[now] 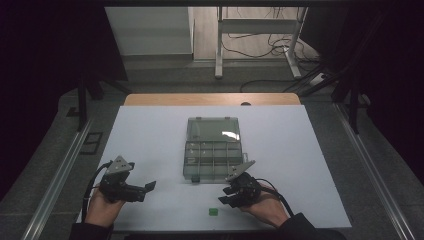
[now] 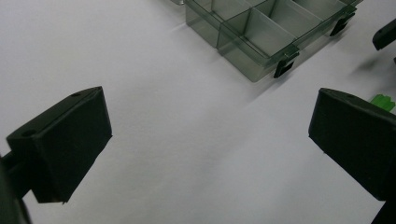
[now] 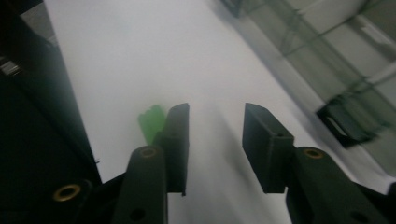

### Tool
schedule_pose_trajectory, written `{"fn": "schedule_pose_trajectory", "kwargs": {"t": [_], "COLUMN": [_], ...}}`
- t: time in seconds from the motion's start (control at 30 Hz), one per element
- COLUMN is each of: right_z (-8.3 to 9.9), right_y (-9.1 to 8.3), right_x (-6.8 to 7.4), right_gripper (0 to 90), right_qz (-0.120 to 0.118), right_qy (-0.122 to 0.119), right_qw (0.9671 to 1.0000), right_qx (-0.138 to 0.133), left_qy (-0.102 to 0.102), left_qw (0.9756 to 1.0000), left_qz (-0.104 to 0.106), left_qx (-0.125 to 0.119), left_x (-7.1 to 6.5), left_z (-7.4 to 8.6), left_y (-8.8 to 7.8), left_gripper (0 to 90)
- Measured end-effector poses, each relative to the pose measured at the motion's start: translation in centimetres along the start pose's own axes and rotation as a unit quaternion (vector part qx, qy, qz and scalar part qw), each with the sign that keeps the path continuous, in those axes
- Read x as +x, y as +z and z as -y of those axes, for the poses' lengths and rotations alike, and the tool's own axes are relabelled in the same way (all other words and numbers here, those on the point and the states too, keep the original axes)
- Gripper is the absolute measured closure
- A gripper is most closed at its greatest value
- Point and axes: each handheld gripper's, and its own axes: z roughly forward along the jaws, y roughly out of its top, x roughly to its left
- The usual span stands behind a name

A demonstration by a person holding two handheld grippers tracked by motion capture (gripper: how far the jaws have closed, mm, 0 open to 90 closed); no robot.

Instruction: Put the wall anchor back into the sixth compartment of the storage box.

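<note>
A clear compartment box (image 1: 212,149) lies open at the middle of the white table, its lid folded back away from me. A small green piece (image 1: 213,212) rests on the table near the front edge. My right gripper (image 1: 226,196) hovers just right of and above it, open with nothing between the jaws; in the right gripper view the green piece (image 3: 152,122) sits outside the left jaw. My left gripper (image 1: 148,188) is held at the front left, open wide and empty. In the left gripper view the box's front corner (image 2: 261,44) and the green piece (image 2: 384,101) show ahead.
The white sheet (image 1: 150,135) covers the table, with a wooden edge (image 1: 210,99) at the back. Metal rails run along both sides. Beyond the table stand a desk frame (image 1: 257,40) and loose cables on the floor.
</note>
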Motion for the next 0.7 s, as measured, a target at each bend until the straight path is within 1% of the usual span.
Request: {"fn": "schedule_pose_trajectory", "kwargs": {"t": [0.13,0.27,0.43,0.53,0.7], "right_z": [-0.2,-0.3,-0.4,-0.5,-0.5], "right_y": [0.5,1.0,1.9,2.4,2.8], "right_x": [0.3,0.8,1.3,1.6,1.8], "right_gripper": [71.2,74.8,76.3,76.3,76.3], "right_qz": [-0.022,-0.030,-0.034,-0.035,-0.032], "right_qy": [-0.009,-0.021,-0.036,-0.042,-0.050], "right_qw": [0.9997,0.9993,0.9986,0.9982,0.9978], "right_qx": [0.005,0.009,0.018,0.024,0.030], "left_qy": [-0.001,0.000,0.000,0.000,0.001], "left_qw": [1.0000,1.0000,1.0000,1.0000,1.0000], "left_qz": [0.000,0.000,-0.001,-0.003,-0.003], "left_qx": [0.000,0.001,0.003,0.004,0.005], "left_x": [0.0,0.0,0.0,0.0,0.0], "left_z": [0.0,0.0,0.0,0.0,0.0], "left_y": [0.0,0.0,0.1,0.1,0.1], "left_gripper": [0.0,0.0,0.0,0.0,0.0]}}
